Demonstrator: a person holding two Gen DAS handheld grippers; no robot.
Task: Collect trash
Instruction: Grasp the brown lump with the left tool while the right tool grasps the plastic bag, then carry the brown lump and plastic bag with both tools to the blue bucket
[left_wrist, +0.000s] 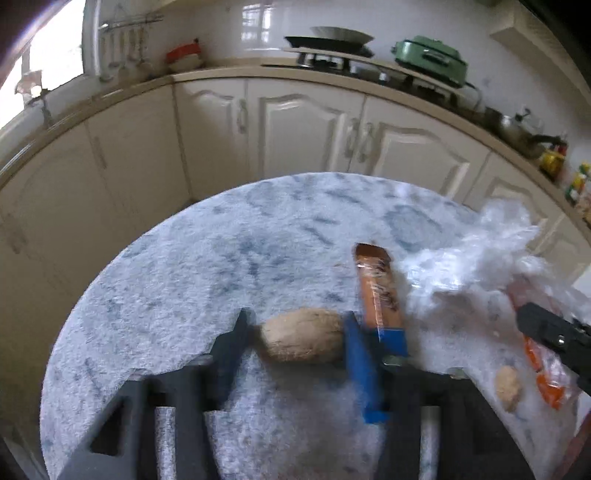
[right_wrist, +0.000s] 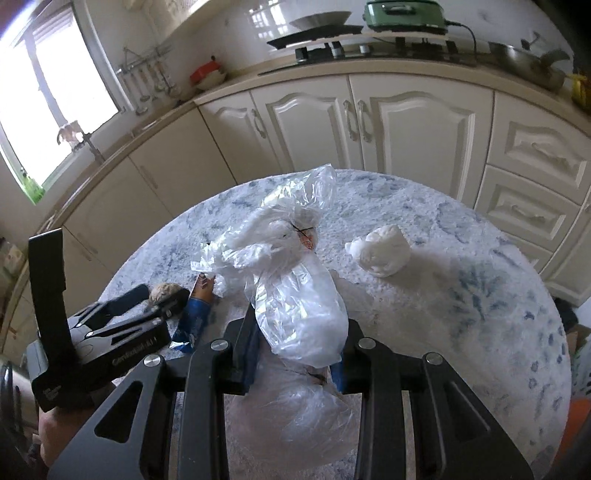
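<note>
Left gripper: our left gripper (left_wrist: 295, 332) has its two fingers pinching the tan, fuzzy oval lump (left_wrist: 303, 339) from either side; in the left wrist view the lump fills the gap between them and sits at the fingertips, low over the round table with the blue-and-white mottled cloth (left_wrist: 192, 266).

Right gripper: our right gripper (right_wrist: 295, 350) is clamped on the crumpled clear plastic bag (right_wrist: 295, 291), which we take to be the trash bag; its loose mouth flops away from us over the table.

Other trash: the long orange-brown snack wrapper with a blue end (left_wrist: 380, 295) lies just beside the lump; a white crumpled paper ball (right_wrist: 380, 254) sits well apart on the right; a smaller tan piece (left_wrist: 509, 387) lies near the bag.

Step in hand: we judge that the lump goes into the bag next.

How to do it well: we should keep the squeeze gentle, since the lump looks soft and crumbly, lift clear before travelling, and have the right gripper offer an open mouth.

Risk: the mouth looks collapsed, so the lump could slide off the plastic.
</note>
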